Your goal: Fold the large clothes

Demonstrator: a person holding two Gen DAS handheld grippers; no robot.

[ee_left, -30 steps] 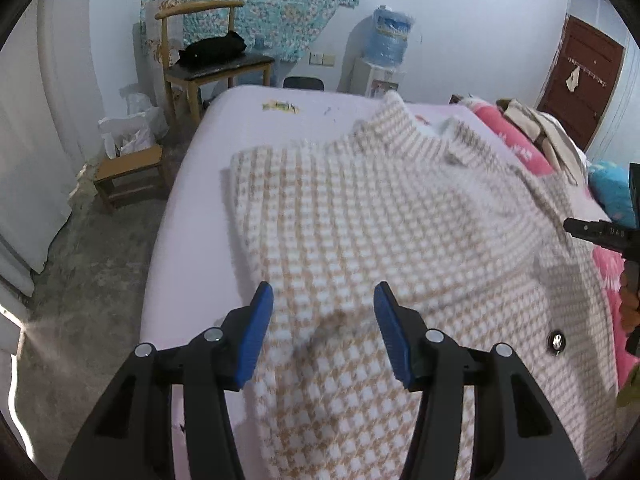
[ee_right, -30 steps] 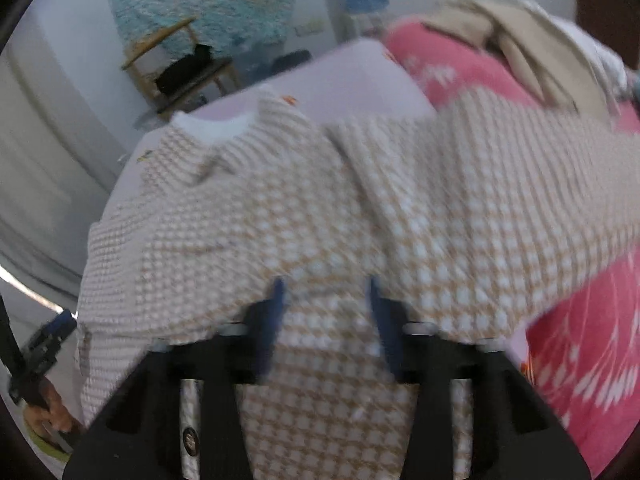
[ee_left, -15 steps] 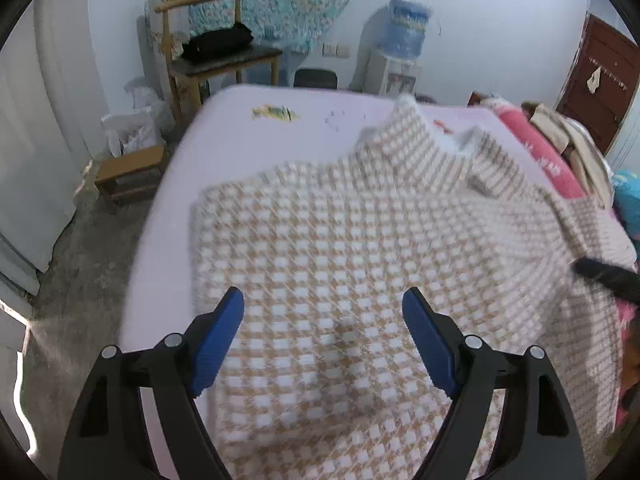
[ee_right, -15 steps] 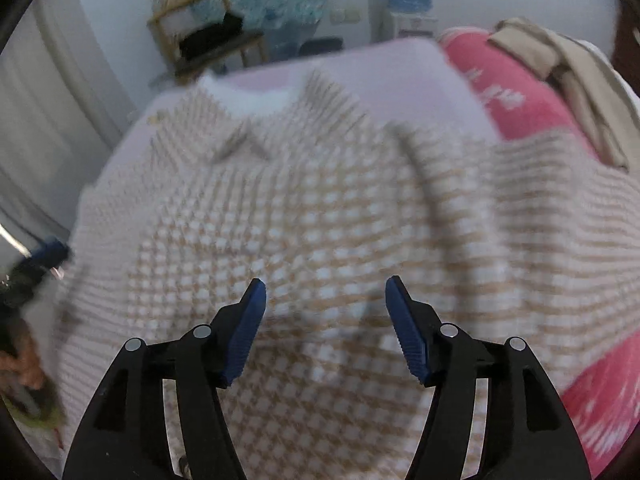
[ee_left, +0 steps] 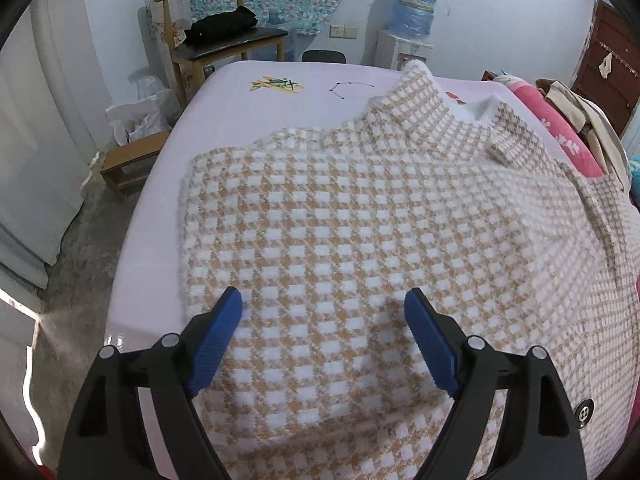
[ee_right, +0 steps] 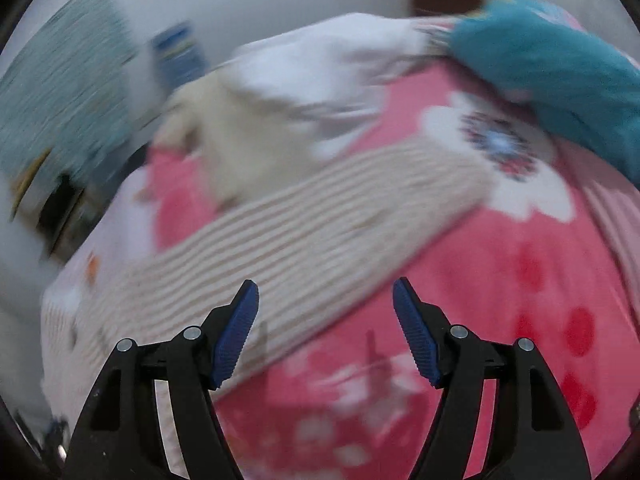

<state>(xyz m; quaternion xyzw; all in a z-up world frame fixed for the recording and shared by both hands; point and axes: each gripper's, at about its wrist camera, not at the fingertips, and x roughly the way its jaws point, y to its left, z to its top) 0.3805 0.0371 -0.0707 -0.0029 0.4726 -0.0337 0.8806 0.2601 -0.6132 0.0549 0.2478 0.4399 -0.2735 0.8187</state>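
The left gripper (ee_left: 322,320) is held low over the near part of the checked coat (ee_left: 360,220) with its jaws wide apart and nothing pressed between them, so the cloth seems to have been let go and left to lie flat on the bed (ee_left: 248,80), near its left edge, with the collar toward the far end. The right gripper (ee_right: 325,312), whose jaws are opening with nothing clamped between them, is pointed at the coat's sleeve (ee_right: 320,232), which is stretched out over the pink flowered blanket (ee_right: 500,280) toward the right side of the bed. It is judged that this sleeve is to be taken next and folded inward over the body; farther off, the blurred picture shows a pile of light clothes (ee_right: 300,80) and a teal cloth (ee_right: 560,72).
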